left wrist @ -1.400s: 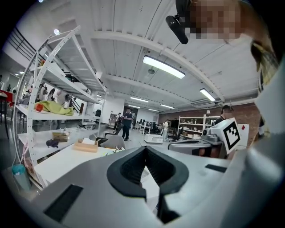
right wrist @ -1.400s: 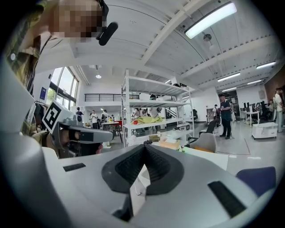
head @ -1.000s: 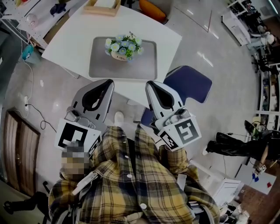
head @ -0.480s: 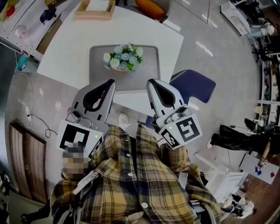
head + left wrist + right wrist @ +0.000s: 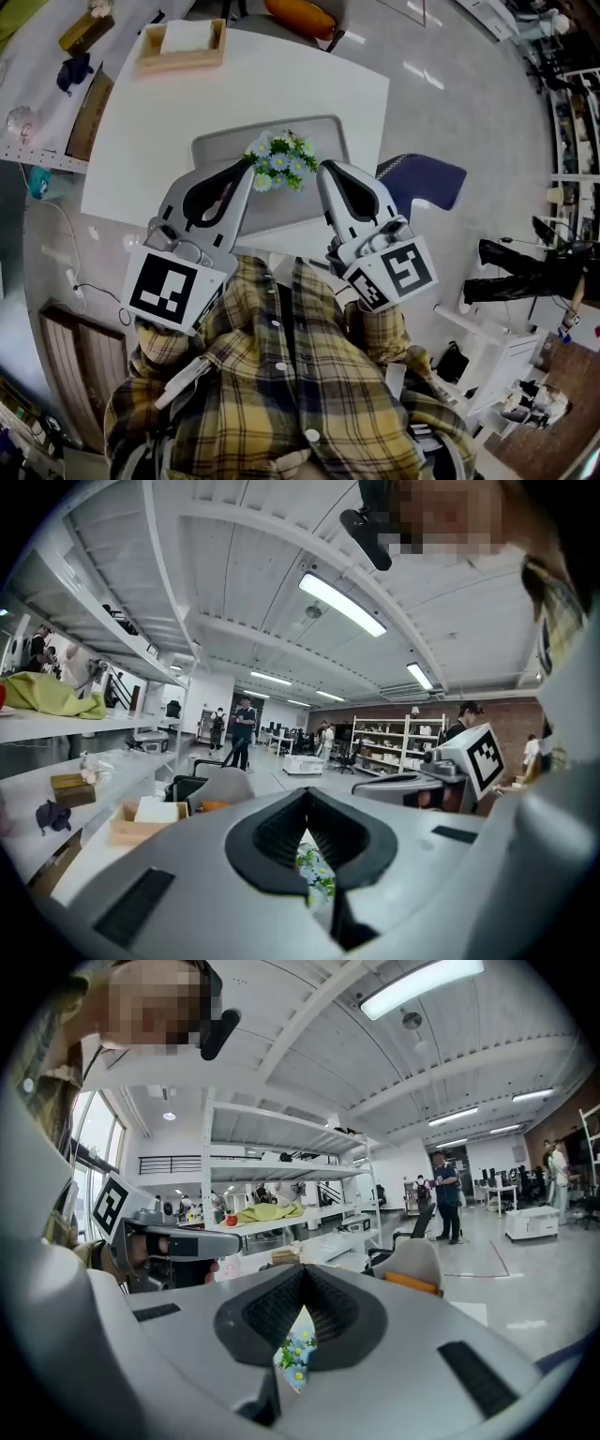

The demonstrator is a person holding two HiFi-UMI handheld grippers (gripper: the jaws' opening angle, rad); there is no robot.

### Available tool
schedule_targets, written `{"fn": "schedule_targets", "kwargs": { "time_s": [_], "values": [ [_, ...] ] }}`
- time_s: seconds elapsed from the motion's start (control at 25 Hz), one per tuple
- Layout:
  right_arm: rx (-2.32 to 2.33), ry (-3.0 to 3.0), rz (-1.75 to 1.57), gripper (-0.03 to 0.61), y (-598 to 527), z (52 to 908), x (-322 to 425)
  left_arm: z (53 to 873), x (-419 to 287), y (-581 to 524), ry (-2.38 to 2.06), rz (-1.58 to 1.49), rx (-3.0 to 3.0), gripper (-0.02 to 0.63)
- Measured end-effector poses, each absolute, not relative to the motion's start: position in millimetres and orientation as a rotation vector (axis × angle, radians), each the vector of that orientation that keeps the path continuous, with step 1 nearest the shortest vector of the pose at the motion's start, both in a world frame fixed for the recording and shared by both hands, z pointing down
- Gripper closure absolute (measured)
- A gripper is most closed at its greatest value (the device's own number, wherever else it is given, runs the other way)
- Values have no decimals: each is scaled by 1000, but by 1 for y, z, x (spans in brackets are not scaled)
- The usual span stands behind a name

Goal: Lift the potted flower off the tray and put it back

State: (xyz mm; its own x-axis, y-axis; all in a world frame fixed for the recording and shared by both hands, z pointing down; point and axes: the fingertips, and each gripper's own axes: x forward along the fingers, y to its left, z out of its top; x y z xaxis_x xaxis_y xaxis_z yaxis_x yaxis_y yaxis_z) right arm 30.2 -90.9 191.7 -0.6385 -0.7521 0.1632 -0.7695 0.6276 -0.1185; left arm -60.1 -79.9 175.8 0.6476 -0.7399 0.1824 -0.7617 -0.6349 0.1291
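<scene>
Plaid shirt (image 5: pixel 281 384) at the bottom of the head view, arms out front. Left gripper (image 5: pixel 246 171) and right gripper (image 5: pixel 324 171) are side by side with their marker cubes toward the body, both pointing out over the near edge of the white table (image 5: pixel 281 84).

Left gripper (image 5: pixel 306 803) in its own view: jaws clenched together, nothing between them. Right gripper (image 5: pixel 302 1279) in its own view: same, jaws pressed closed and empty.

Potted flower (image 5: pixel 279 159) sits just past the two tips and between them. Only the pale blue and white blooms with green leaves show; the pot is hidden under them. Can't tell whether either tip touches the leaves. The same flower shows through the gap below the closed tips in both gripper views (image 5: pixel 316 876) (image 5: pixel 295 1349).

The flower stands on the grey tray (image 5: pixel 220 145), at its near right part. The tray lies flat on the table.

Far side of the table: shallow wooden box (image 5: pixel 181 47). Beyond the table edge, an orange cushion (image 5: pixel 298 17). Blue chair (image 5: pixel 427 176) on the floor to the right of the table.
</scene>
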Motion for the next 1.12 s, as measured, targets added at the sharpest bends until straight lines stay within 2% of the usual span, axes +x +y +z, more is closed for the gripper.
{"fn": "schedule_targets", "kwargs": {
  "time_s": [0.52, 1.12],
  "values": [
    [1416, -2668, 316, 580, -118, 198, 20, 192, -76, -113, -1081, 225, 2688, 607],
    [1326, -2673, 309, 580, -139, 209, 36, 210, -73, -126, -1196, 268, 2614, 607]
  ]
}}
